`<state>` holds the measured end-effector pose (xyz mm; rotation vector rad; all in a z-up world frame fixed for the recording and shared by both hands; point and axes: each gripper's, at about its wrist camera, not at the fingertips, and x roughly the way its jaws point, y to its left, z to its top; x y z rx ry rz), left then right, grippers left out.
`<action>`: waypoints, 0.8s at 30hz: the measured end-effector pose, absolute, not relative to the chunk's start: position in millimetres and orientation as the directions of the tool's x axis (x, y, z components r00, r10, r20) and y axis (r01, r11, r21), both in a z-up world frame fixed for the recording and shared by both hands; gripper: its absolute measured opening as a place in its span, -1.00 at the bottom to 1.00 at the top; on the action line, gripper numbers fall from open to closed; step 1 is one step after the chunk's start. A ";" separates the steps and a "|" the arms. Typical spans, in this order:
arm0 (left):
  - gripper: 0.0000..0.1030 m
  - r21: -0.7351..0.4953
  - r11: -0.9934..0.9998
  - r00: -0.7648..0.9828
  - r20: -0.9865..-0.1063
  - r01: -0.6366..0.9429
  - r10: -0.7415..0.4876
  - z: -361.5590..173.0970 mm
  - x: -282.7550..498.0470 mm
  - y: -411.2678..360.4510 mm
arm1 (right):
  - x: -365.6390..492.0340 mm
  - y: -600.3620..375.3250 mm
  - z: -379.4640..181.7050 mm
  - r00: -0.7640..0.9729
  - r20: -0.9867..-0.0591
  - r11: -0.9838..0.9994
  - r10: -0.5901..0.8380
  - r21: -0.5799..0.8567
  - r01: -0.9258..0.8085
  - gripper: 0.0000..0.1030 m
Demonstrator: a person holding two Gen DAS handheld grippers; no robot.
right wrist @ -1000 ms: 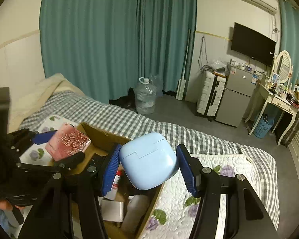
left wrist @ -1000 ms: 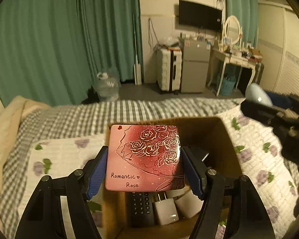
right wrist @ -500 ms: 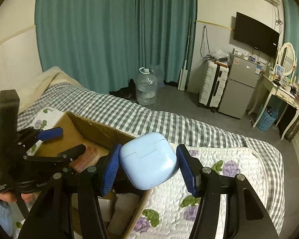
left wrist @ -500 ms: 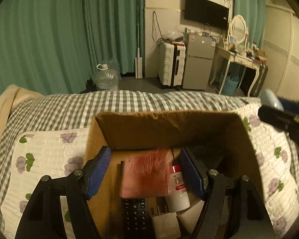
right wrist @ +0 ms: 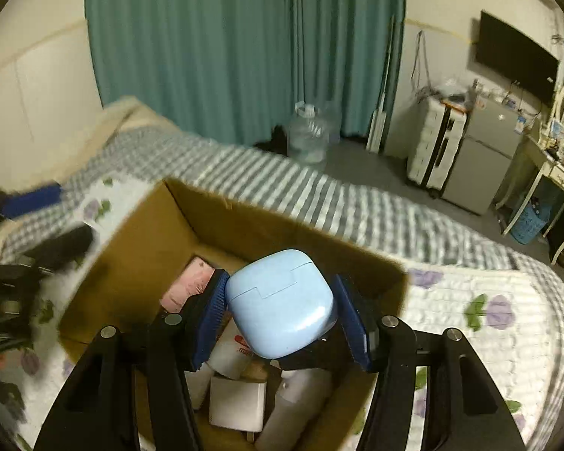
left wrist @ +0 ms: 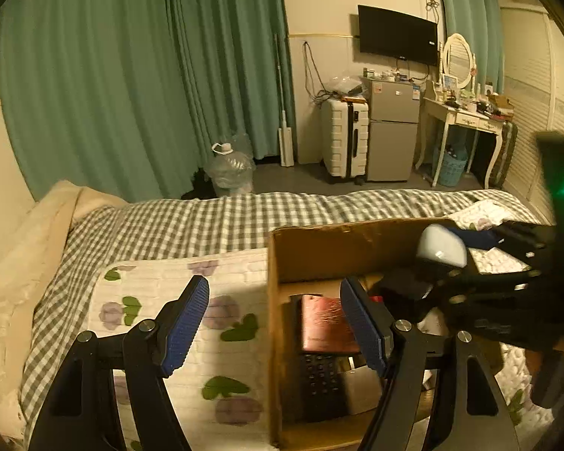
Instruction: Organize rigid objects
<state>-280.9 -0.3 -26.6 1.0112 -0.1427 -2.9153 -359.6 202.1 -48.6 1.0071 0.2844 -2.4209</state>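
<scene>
A bedroom at night, seen from two cameras mounted on tools held over a bed. An open cardboard box sits on a white quilt printed with purple flowers, which lies over a grey checked blanket.

The left hand-held gripper has its blue-padded fingers spread wide with nothing between them. It hangs over the box's left wall, one finger above the quilt and the other above the inside of the box. Inside the box, a flat red case lies on top of a black remote control.

The right hand-held gripper is clamped on a pale blue earbud case, rounded and smooth, pinched between both blue pads. It is held above the open box, over a white bottle with a red label, a white charger block and another white bottle. The red case shows pinkish against the box's far left corner.

Beyond the bed are green curtains, a water jug on the floor, a white suitcase, a small grey fridge and a wall television.
</scene>
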 end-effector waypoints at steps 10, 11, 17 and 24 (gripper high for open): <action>0.46 0.123 -0.992 -0.769 -0.631 0.030 -0.101 -51.2 -293.5 -5.0 | -382.6 194.3 -58.5 -0.597 -0.697 -0.853 -0.397 0.040 0.520 0.59; 0.46 0.123 -0.992 -0.770 -0.630 0.031 -0.103 -51.1 -293.5 -4.7 | -380.6 197.7 -55.3 -0.604 -0.689 -0.858 -0.401 0.052 0.511 0.59; 0.46 0.109 -0.992 -0.811 -0.574 0.060 -0.112 -19.6 -268.7 -1.2 | -336.8 216.3 -15.6 -0.734 -0.618 -0.906 -0.281 -0.083 0.416 0.62; 0.48 0.109 -0.993 -0.909 -0.407 0.048 -0.088 71.3 -197.1 13.5 | -236.8 248.8 67.0 -0.858 -0.467 -0.937 -0.216 -0.149 0.317 0.76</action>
